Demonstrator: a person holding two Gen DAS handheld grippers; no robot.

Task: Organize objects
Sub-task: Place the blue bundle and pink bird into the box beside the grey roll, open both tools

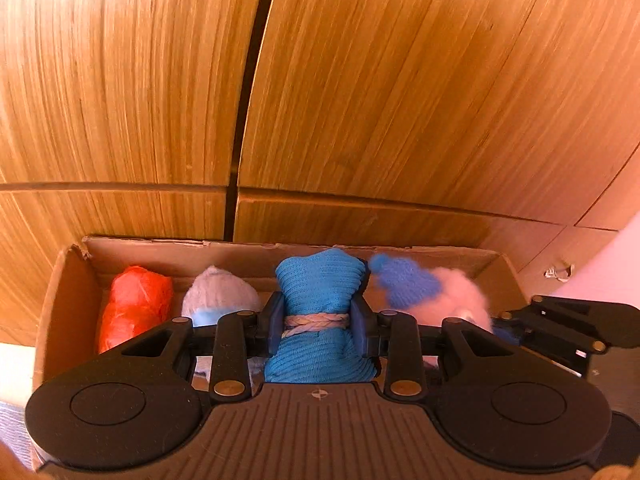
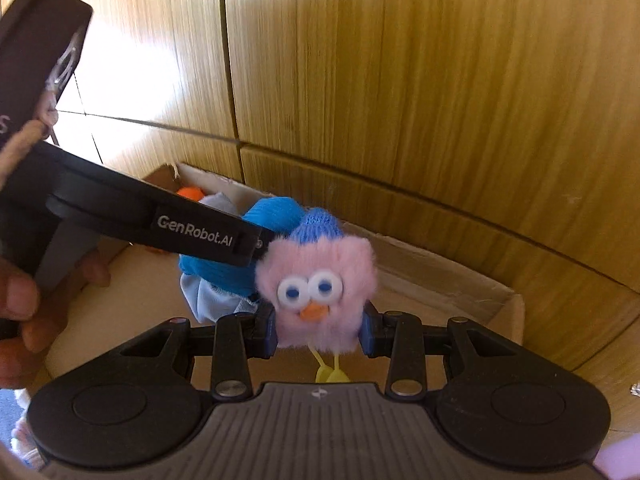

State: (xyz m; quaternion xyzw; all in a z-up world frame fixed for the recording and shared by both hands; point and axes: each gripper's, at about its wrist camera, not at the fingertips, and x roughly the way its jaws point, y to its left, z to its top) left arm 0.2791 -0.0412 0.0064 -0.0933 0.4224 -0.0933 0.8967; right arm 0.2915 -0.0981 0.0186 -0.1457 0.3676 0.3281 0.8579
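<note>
Right now the left gripper (image 1: pixel 317 325) is clamped on a blue knit bundle (image 1: pixel 320 280), its two blue pads pressing in on either side exactly where a pale braided band (image 1: pixel 315 322) cinches the bundle's waist. The bundle stands upright between the fingers, its top flaring above them and its lower part spreading below, over the inside of a cardboard box (image 1: pixel 68 280). To its left in the box sit a grey-and-light-blue bundle (image 1: pixel 218 292) and, further left near the box's end wall, an orange wrapped bundle (image 1: pixel 134 306).

The right gripper (image 2: pixel 319 330) holds a pink fluffy bird toy (image 2: pixel 316 276) by its lower body; a pad sits against each flank, the face with googly eyes and an orange beak looks back toward the camera, and the blue knit cap (image 2: pixel 320 222) rises above the fingers. Its yellow legs (image 2: pixel 330 370) dangle below the pads. The toy hangs over the box's right part, just beside the blue bundle, which shows behind the left gripper's arm in the right wrist view. Behind the box stands a wooden cabinet front (image 1: pixel 400 80)
</note>
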